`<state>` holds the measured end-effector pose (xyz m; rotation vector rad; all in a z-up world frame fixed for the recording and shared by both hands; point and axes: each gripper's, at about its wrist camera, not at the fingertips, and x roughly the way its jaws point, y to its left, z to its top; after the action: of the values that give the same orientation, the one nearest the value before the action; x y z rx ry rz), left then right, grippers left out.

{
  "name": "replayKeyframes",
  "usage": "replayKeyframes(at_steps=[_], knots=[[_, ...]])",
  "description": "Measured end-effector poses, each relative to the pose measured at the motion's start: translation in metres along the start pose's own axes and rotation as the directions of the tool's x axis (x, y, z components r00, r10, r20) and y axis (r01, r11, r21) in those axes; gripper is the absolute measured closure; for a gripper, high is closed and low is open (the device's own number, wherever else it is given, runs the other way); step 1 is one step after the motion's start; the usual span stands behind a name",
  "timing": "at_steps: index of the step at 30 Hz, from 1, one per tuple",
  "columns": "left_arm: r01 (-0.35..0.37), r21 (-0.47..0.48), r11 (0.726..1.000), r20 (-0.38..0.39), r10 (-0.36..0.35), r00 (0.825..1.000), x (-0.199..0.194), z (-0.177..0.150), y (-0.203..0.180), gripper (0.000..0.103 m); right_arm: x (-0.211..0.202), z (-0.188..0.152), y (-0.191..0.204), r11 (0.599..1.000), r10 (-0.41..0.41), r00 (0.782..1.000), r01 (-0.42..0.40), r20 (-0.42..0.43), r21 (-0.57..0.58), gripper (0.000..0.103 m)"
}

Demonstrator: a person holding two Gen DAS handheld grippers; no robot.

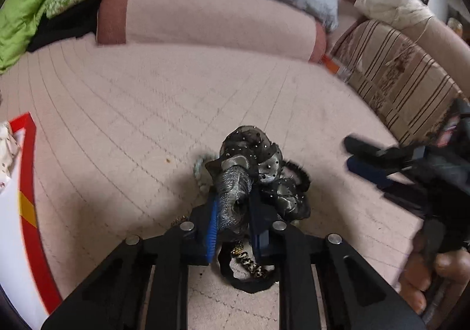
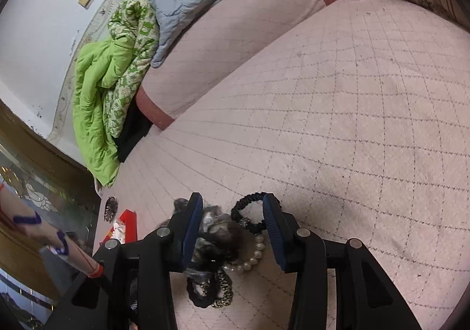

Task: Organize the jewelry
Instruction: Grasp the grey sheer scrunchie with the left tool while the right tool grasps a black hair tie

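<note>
Sorting barely begun: left hand-held gripper (image 1: 232, 203) clamps grey sequinned scrunchie (image 1: 252, 165) from unsorted heap on bed (image 1: 117, 112); right hand-held gripper (image 2: 233, 230) part-open, empty, above pearl bracelet (image 2: 252, 256).

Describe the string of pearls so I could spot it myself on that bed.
Start at the pink quilted bedspread and go to the small heap of hair ties near its front edge. The white pearl bracelet curls out from under the grey sheer scrunchie, below the black elastic hair tie. It alone is made of round glossy beads; its neighbours are fabric.
</note>
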<state>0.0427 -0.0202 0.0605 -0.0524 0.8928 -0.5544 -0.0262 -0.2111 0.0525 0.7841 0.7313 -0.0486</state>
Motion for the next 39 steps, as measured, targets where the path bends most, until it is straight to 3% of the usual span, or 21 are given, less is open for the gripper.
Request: replayKeyframes(at_steps=[3, 5, 9, 13, 16, 18, 19, 21, 26, 31, 39], knots=[[0.023, 0.007, 1.0, 0.076, -0.024, 0.997, -0.032, 0.006, 0.006, 0.085, 0.009, -0.001, -0.007, 0.999, -0.022, 0.999, 0.023, -0.033, 0.026, 0.057], [0.028, 0.005, 1.0, 0.116, -0.028, 0.993, -0.046, 0.011, 0.012, 0.085, 0.016, -0.004, -0.008, 0.998, -0.054, 0.996, 0.055, -0.065, 0.015, 0.078], [0.006, -0.024, 1.0, 0.18, -0.002, 0.984, -0.065, 0.014, 0.033, 0.085, 0.03, -0.008, -0.011, 0.995, -0.101, 0.989, 0.103, -0.109, 0.005, 0.08], [-0.018, -0.039, 0.999, 0.183, 0.025, 0.983, -0.064, 0.012, 0.05, 0.085, 0.044, -0.009, -0.005, 0.988, -0.15, 0.982, 0.146, -0.117, -0.039, 0.08], [-0.006, -0.048, 0.999, 0.179, 0.015, 0.984, -0.061, 0.013, 0.058, 0.085, 0.061, -0.012, 0.002, 0.968, -0.235, 0.962, 0.219, -0.143, -0.122, 0.08], [-0.005, -0.048, 0.999, 0.18, 0.013, 0.984, -0.059, 0.014, 0.061, 0.085, 0.069, -0.013, 0.006, 0.948, -0.287, 0.948, 0.261, -0.135, -0.18, 0.085], [-0.009, -0.046, 0.999, 0.179, 0.017, 0.984, -0.057, 0.013, 0.061, 0.085, 0.07, -0.014, 0.01, 0.933, -0.318, 0.94, 0.288, -0.122, -0.218, 0.093], [-0.026, -0.047, 0.999, 0.176, 0.034, 0.984, -0.056, 0.013, 0.063, 0.085, 0.073, -0.016, 0.016, 0.903, -0.368, 0.925, 0.332, -0.092, -0.273, 0.094], [-0.034, -0.057, 0.998, 0.18, 0.044, 0.983, -0.056, 0.013, 0.068, 0.085, 0.063, -0.009, 0.011, 0.926, -0.327, 0.943, 0.307, -0.061, -0.222, 0.095], [-0.068, -0.043, 0.997, 0.186, 0.075, 0.98, -0.055, 0.011, 0.065, 0.085, 0.039, -0.003, 0.023, 0.945, -0.24, 0.97, 0.243, 0.043, -0.217, 0.095], [-0.12, -0.021, 0.993, 0.189, 0.122, 0.974, -0.052, 0.01, 0.061, 0.085, 0.013, -0.011, 0.057, 0.932, -0.121, 0.98, 0.167, 0.157, -0.322, 0.095]])
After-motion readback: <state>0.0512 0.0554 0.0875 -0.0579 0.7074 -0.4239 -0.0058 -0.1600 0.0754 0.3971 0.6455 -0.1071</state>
